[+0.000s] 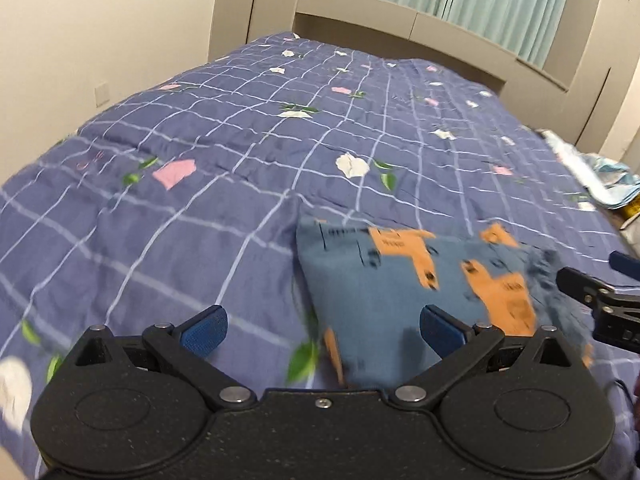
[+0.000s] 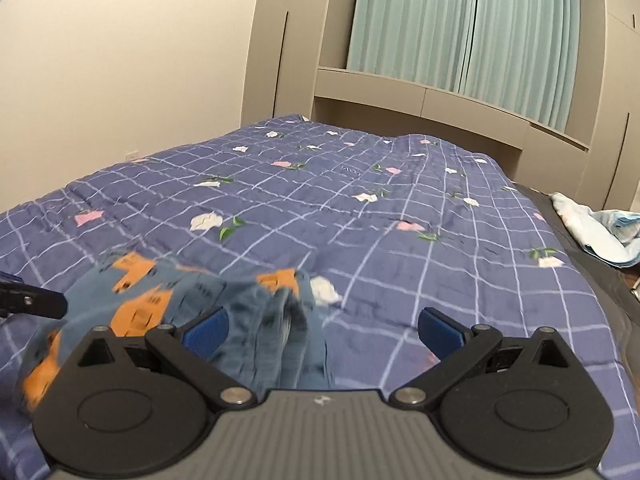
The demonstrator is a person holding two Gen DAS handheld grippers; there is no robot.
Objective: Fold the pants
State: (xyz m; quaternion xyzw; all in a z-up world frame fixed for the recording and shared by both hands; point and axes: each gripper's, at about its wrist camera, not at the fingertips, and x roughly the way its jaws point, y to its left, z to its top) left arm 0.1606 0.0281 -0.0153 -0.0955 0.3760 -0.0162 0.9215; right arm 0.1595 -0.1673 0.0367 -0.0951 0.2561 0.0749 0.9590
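Observation:
Small blue pants (image 1: 384, 292) with orange printed patches lie bunched on the bed near its front edge. In the left wrist view my left gripper (image 1: 323, 330) is open, its blue pads wide apart, with the pants' left part lying between and beyond them. The right gripper's black fingers (image 1: 588, 286) enter from the right edge, beside the pants' ruffled side. In the right wrist view the pants (image 2: 192, 300) are left of centre. My right gripper (image 2: 323, 330) is open, the crumpled right end of the pants next to its left pad. The left gripper's tip (image 2: 36, 300) pokes in from the left.
A purple quilt (image 1: 248, 152) with a white grid and flower print covers the whole bed. A light blue cloth pile (image 2: 600, 232) lies at the bed's right edge. A beige headboard unit (image 2: 420, 100) and green curtains (image 2: 472, 20) stand behind; a wall lies to the left.

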